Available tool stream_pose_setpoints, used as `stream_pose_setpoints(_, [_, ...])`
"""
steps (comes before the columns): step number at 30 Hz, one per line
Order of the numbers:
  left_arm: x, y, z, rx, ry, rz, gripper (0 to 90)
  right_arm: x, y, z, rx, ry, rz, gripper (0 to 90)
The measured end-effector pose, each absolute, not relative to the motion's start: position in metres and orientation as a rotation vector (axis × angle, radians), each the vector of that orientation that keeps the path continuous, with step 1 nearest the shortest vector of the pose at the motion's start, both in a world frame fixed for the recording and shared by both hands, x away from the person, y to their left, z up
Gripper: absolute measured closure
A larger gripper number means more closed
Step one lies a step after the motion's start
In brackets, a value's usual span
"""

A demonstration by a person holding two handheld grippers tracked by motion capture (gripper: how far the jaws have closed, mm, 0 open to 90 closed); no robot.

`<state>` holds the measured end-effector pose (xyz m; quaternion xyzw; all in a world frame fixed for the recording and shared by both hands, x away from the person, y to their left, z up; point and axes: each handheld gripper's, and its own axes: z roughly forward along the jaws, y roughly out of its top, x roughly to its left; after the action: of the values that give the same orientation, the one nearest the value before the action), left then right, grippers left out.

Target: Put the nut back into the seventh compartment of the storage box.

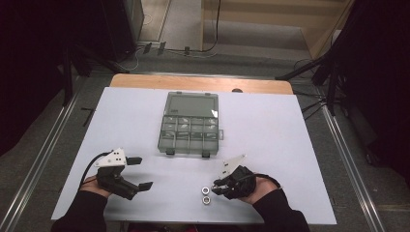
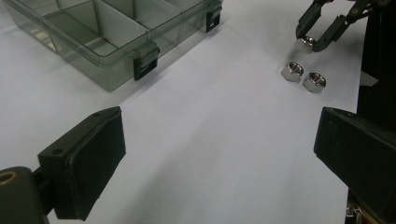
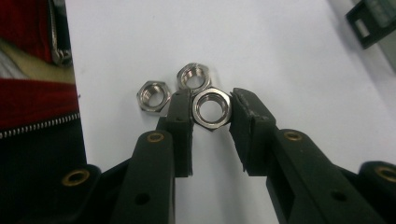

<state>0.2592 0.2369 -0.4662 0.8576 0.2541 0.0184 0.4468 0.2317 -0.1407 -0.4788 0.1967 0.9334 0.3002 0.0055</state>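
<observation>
Three steel hex nuts lie near the front of the white table (image 1: 270, 130). My right gripper (image 3: 212, 100) is shut on one nut (image 3: 212, 108), its pads pressing on two opposite flats. The two loose nuts (image 3: 153, 96) (image 3: 192, 74) sit just beyond its tips; the high view shows them (image 1: 205, 190) (image 1: 206, 199) left of the right gripper (image 1: 216, 186). In the left gripper view the held nut (image 2: 306, 44) shows between the right gripper's fingers (image 2: 306, 18), close to the tabletop. My left gripper (image 1: 141, 172) (image 2: 219, 158) stands open at the front left, with nothing between its jaws.
A smoky clear compartment box (image 1: 191, 123) (image 2: 93, 51) lies open in the middle of the table, its lid folded back and its latches facing me. Its corner latch (image 3: 373, 18) shows at the far right. A red zipped garment (image 3: 32, 93) borders the table's front edge.
</observation>
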Motion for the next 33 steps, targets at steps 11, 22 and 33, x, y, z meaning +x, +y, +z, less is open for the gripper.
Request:
stream_pose_setpoints(11, [0.259,0.236,-0.466,2.119,0.626,0.045,2.2,0.237,-0.149,-0.473,0.763,2.808,1.107,71.5])
stream_pose_setpoints(22, [0.257,0.236,-0.467,2.126,0.627,0.042,2.2,0.244,-0.151,-0.468,0.865,2.728,1.203,71.5])
stream_pose_setpoints(33, [0.258,0.236,-0.469,2.129,0.629,0.04,2.2,0.258,-0.142,-0.462,0.895,2.701,1.235,71.5])
